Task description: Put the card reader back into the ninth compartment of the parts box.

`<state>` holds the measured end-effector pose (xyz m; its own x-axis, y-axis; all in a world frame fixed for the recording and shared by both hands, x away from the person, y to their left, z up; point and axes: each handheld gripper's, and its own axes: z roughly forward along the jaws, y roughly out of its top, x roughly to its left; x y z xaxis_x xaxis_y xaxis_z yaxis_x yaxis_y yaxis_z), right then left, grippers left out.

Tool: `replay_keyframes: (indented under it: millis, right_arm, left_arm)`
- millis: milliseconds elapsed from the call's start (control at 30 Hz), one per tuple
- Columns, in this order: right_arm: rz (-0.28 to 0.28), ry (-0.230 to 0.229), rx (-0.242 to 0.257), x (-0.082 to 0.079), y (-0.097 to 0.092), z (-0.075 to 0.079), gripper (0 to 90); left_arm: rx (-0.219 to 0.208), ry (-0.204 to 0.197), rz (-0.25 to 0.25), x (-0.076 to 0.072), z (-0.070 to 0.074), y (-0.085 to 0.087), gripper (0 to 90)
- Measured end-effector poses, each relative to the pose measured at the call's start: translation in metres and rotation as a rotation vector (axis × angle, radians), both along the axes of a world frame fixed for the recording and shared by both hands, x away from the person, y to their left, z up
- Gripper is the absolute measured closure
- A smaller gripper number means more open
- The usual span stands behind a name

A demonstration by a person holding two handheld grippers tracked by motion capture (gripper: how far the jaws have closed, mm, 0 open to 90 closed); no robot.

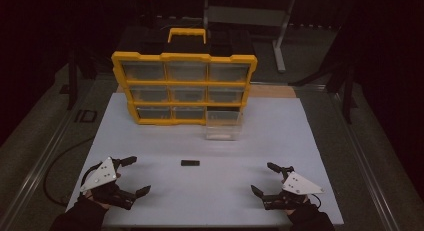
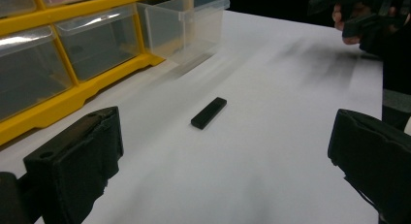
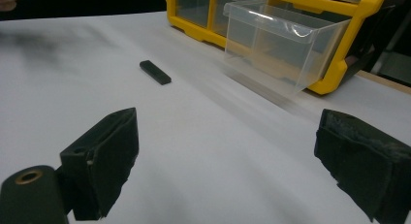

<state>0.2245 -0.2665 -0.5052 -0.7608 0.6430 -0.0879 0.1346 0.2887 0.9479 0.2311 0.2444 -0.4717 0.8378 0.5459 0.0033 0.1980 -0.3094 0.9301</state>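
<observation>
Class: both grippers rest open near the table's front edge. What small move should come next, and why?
Probably the left gripper should reach forward to the small black bar: it lies loose on the white table, untouched, while one clear drawer stands pulled out.

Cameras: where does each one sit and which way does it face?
High view: above the person's side, looking forward and down on the white table; shows the left gripper, right gripper, both hands.
Left gripper view: rides the left gripper, looks across the table toward the yellow organizer; its own jaws stand apart.
Right gripper view: rides the right gripper, faces the pulled-out clear drawer; jaws apart.
Shared: the small black bar, organizer and drawer.
</observation>
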Motion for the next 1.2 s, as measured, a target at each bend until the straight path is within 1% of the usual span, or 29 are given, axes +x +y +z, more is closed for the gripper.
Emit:
replay_keyframes:
  millis: [67,167,200,233,333,400,433,500,567,633,767,933,1100,1133,1200]
  right_arm:
    - [0.002,0.001,0.004,0.0,0.0,0.0,8.8]
    - [0.004,0.001,0.005,0.0,0.0,0.0,8.8]
    - [0.004,0.002,0.006,0.0,0.0,0.0,8.8]
    - [0.005,0.001,0.007,0.0,0.0,0.0,8.8]
    - [0.006,0.003,0.01,0.0,0.0,0.0,8.8]
    - [0.007,0.001,0.012,0.001,0.0,0.0,8.8]
    - [0.007,0.002,0.013,0.001,0.0,0.0,8.8]
    - [0.006,-0.002,0.014,0.001,-0.001,0.0,8.8]
    - [0.007,0.003,0.017,0.001,-0.001,0.0,8.8]
    - [0.007,0.003,0.017,0.001,-0.001,0.0,8.8]
    - [0.009,0.004,0.019,0.001,-0.001,0.0,8.8]
    - [0.01,0.007,0.02,0.0,-0.001,0.001,8.8]
    - [0.014,0.008,0.023,0.0,-0.001,0.001,8.8]
    - [0.014,0.007,0.021,0.0,-0.001,0.001,8.8]
    - [0.017,0.006,0.026,0.0,-0.001,0.0,8.8]
  left_arm:
    - [0.011,-0.005,-0.009,0.002,0.003,-0.002,0.4]
    - [0.012,-0.005,-0.02,0.006,0.008,-0.004,0.4]
    - [0.019,-0.008,-0.022,0.007,0.01,-0.005,0.4]
    - [0.027,-0.006,-0.025,0.008,0.012,-0.006,0.4]
    - [0.028,-0.002,-0.035,0.012,0.017,-0.009,0.4]
    - [0.053,-0.003,-0.05,0.014,0.02,-0.012,0.4]
    - [0.064,-0.003,-0.068,0.015,0.022,-0.013,0.4]
    - [0.072,0.012,-0.102,0.018,0.025,-0.017,0.4]
    - [0.098,0.012,-0.12,0.021,0.029,-0.02,0.4]
    - [0.112,0.009,-0.132,0.024,0.034,-0.023,0.4]
    - [0.138,0.011,-0.174,0.03,0.043,-0.028,0.3]
    - [0.176,0.013,-0.212,0.037,0.053,-0.037,0.3]
    - [0.214,0.024,-0.244,0.045,0.058,-0.046,0.3]
    - [0.227,0.024,-0.248,0.047,0.058,-0.048,0.3]
    - [0.24,0.019,-0.258,0.049,0.061,-0.051,0.3]
